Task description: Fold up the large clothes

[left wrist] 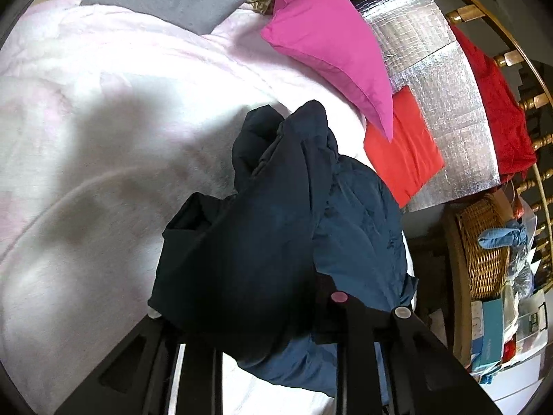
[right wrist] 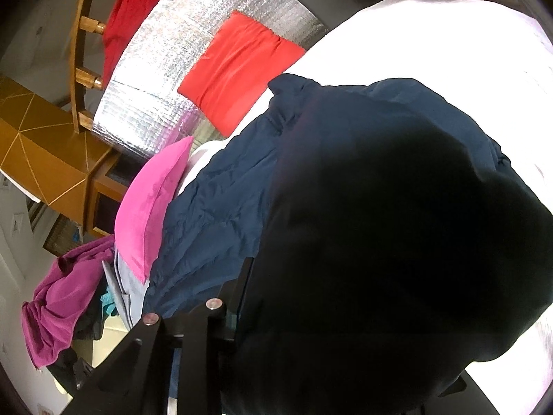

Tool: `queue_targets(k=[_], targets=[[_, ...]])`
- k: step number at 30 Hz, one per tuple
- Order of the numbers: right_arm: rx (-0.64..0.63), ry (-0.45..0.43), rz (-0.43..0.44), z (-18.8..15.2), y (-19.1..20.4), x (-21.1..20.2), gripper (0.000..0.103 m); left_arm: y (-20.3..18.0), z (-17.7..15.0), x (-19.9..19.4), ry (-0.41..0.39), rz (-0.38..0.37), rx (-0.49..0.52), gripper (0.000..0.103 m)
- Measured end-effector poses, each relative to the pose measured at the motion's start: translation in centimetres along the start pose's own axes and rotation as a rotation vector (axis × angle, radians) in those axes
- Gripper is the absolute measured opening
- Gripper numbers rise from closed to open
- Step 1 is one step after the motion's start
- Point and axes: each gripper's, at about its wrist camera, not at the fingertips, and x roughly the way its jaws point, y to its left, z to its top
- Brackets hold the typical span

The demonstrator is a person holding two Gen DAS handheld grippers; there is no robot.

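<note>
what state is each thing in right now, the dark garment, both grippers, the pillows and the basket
navy garment: bunched, lifted off the bed, draped over both grippers
left gripper: shut on the navy garment, fingertips hidden by cloth
right gripper: shut on the navy garment, mostly covered
pink pillow: propped, tilted against the foil panel
red pillow: leaning on the foil panel
wicker basket: upright, holding a blue cloth

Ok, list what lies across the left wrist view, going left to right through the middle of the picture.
Pale pink blanket → navy garment bunched over the fingers → red cushion → silver foil panel → dark red cloth on the wooden rail.
</note>
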Motion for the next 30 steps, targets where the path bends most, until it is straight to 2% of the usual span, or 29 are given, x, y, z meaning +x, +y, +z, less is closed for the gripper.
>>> queue_targets(k=[14,17,18,20,21,22,23,26,30], targets=[[-0.008,0.045,0.015,-1.9,-2.5,-3.6,0.032,0.5,-0.9,-1.5,0.014,0.091,0.060,0.024],[-0.001,0.065,0.007,-1.9,-3.3,-3.4,0.032,0.3,-0.9,-0.2,0.052,0.157,0.081,0.027],[0.010,0.082,0.005,-1.8,-3.7,-3.1,0.033,0.2,-0.9,0.6,0.075,0.203,0.101,0.032],[0.054,0.115,0.011,-1.6,-4.3,-2.7,0.041,0.0,-0.9,1.3,0.088,0.253,0.124,0.043],[0.077,0.130,0.010,-1.5,-4.8,-2.8,0.045,-0.1,-0.7,1.4,0.091,0.280,0.129,0.052],[0.089,0.147,-0.002,-1.4,-5.1,-2.9,0.056,-0.2,-0.5,1.4,0.099,0.300,0.130,0.057],[0.098,0.166,-0.004,-1.2,-5.6,-3.3,0.062,-0.3,-0.4,1.3,0.105,0.307,0.130,0.058],[0.085,0.202,0.006,-0.7,-6.2,-4.5,0.064,-1.0,-0.3,0.7,0.111,0.341,0.164,0.060],[0.039,0.239,-0.027,-0.3,-7.1,-7.6,0.069,-3.2,-1.0,-2.0,0.024,0.425,0.278,0.060]])
